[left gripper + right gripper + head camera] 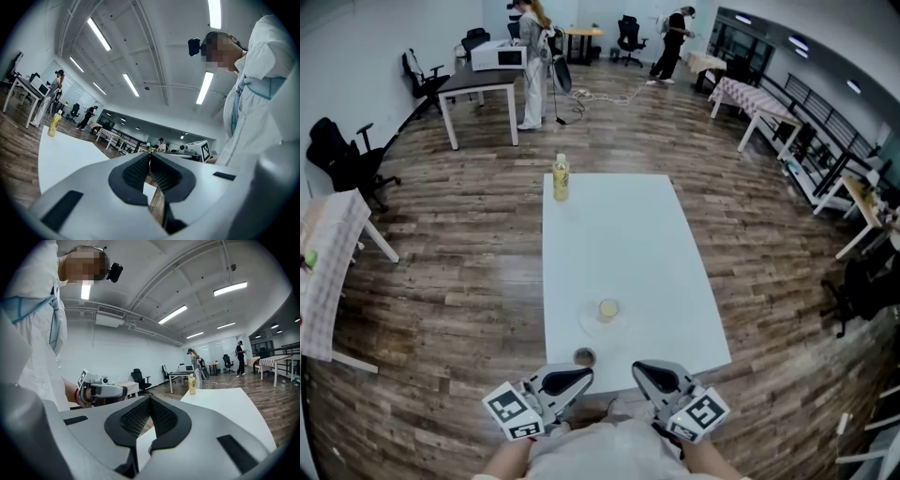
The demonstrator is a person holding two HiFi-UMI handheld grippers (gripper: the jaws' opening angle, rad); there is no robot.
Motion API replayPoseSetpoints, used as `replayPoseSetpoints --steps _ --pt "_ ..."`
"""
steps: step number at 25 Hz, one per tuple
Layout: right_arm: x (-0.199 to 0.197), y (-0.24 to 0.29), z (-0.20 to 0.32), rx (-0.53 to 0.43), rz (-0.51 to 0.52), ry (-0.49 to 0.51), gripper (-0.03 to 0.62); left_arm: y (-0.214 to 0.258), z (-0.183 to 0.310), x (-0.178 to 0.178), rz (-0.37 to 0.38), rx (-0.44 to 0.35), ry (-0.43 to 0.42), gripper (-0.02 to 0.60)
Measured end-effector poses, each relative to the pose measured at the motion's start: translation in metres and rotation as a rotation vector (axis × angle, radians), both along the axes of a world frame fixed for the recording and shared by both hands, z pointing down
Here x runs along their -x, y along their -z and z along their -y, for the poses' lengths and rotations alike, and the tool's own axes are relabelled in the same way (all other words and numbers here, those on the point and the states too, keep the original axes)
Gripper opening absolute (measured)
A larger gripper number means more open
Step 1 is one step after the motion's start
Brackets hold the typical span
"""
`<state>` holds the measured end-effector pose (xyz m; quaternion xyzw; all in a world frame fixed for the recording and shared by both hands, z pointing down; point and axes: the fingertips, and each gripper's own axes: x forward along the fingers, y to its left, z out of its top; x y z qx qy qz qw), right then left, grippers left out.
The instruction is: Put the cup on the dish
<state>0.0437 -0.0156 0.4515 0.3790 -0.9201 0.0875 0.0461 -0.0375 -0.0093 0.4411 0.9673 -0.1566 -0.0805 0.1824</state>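
At the near edge of the white bench point(628, 234), close against the person's body, the left tool point(572, 380) and the right tool point(652, 375) are held side by side and apart from each other. Each has its jaws pressed together with nothing between them, and neither touches anything on the bench. Just ahead of the left tool lies a small dark round thing point(584, 356), too small to make out. A little further out, ahead of the gap between the two tools, the yellowish cup point(607, 308) stands upright on the pale dish point(592, 324), well clear of both tools. Far beyond them, by the bench's far left corner, a yellow bottle point(561, 178) stands upright. Past the bench the wooden floor point(459, 244) runs back to a desk point(483, 84) with office chairs around it. One person point(532, 66) stands beside the desk and another point(672, 42) stands farther to the right.
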Motion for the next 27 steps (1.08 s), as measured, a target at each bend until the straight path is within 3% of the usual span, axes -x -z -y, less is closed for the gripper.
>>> replayPoseSetpoints --steps 27 --pt "-0.0007 -0.003 0.0032 0.006 -0.011 0.024 0.031 -0.005 0.001 -0.0031 0.006 0.016 0.017 0.009"
